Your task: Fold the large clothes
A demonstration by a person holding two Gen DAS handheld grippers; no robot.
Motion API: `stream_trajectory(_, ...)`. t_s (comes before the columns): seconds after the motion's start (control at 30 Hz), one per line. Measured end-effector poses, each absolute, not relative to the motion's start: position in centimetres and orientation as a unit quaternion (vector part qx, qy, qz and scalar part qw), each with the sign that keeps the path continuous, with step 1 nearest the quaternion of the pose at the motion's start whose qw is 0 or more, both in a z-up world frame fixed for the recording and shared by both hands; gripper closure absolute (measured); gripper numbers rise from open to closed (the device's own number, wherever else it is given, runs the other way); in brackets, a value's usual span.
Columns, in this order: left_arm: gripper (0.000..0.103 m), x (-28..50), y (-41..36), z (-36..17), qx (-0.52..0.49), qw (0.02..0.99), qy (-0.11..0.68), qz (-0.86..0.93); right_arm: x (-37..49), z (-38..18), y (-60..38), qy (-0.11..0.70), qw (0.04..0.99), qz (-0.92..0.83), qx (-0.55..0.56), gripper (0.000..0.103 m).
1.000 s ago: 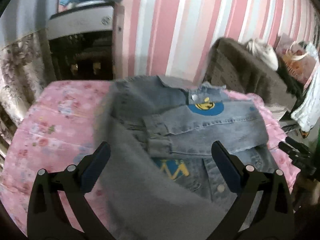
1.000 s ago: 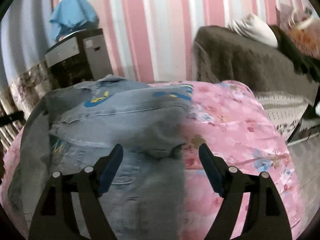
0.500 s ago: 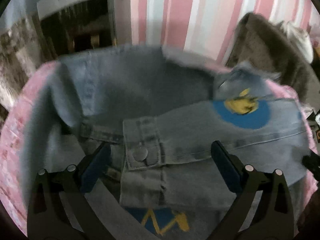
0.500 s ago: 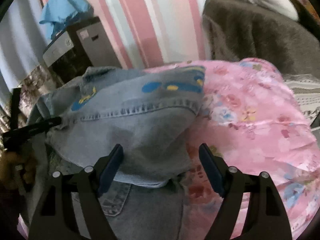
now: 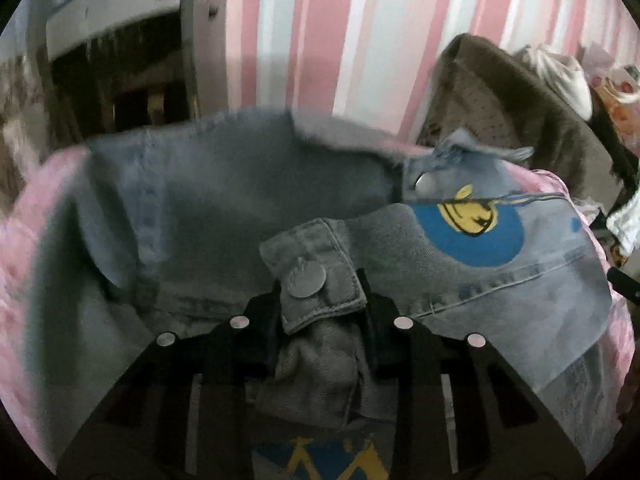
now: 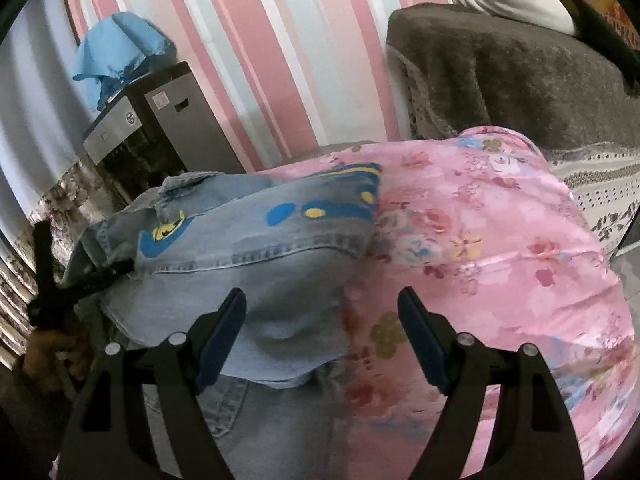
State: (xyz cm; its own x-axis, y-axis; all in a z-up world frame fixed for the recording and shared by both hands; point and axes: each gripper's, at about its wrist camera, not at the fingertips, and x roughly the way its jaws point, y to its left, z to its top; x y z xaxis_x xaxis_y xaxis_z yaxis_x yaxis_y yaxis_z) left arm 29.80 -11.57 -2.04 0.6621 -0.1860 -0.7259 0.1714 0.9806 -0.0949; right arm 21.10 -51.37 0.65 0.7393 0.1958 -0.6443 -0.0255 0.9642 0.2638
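A grey-blue denim jacket (image 5: 224,208) with blue and yellow prints lies partly folded on a pink floral cloth (image 6: 500,248). My left gripper (image 5: 320,316) is shut on the jacket's sleeve cuff (image 5: 316,276), whose metal button shows just past the fingers. The jacket also shows in the right wrist view (image 6: 248,264). My right gripper (image 6: 322,328) is open and empty, its jaws wide apart over the jacket's right edge, where a folded sleeve meets the pink cloth. The left gripper's black frame (image 6: 72,280) shows at the far left of that view.
A pink and white striped wall is behind. A grey cabinet (image 6: 160,120) with a blue cloth on top stands at the back left. A brown blanket-covered seat (image 6: 520,72) with white and dark clothes stands at the back right.
My left gripper moved in over the jacket and closed on the sleeve cuff; it was open before. My right gripper stayed open and shifted slightly forward over the jacket's right edge.
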Motion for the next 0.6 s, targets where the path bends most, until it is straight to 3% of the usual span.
stream_trajectory(0.17,0.072,30.4,-8.6,0.1,0.019,0.925,0.377,-0.051,21.1,0.8,-49.7,0.354,0.927,0.047,0.111,0.024)
stream_trajectory(0.4,0.065,31.5,-5.4,-2.7,0.036,0.906,0.422,-0.028,23.0,-1.5,-46.0,0.402,0.913,0.04,0.061,0.028)
stream_trajectory(0.43,0.064,31.4,-5.4,-2.8,0.035,0.907,0.419,-0.028,23.4,-2.4,-45.8,0.417,0.907,0.035,0.053,0.049)
stream_trajectory(0.47,0.061,31.2,-5.5,-3.0,0.036,0.905,0.422,-0.035,23.6,-3.2,-45.6,0.427,0.901,0.043,0.058,0.06)
stream_trajectory(0.5,0.061,31.2,-5.7,-3.2,0.038,0.903,0.426,-0.04,23.6,-3.6,-45.5,0.428,0.9,0.047,0.061,0.062)
stream_trajectory(0.57,0.055,30.9,-6.1,-3.2,0.046,0.902,0.427,-0.048,23.5,-3.3,-45.5,0.423,0.903,0.046,0.06,0.084)
stream_trajectory(0.6,0.051,30.8,-6.2,-3.0,0.043,0.901,0.428,-0.056,23.3,-3.0,-45.9,0.416,0.906,0.047,0.07,0.088)
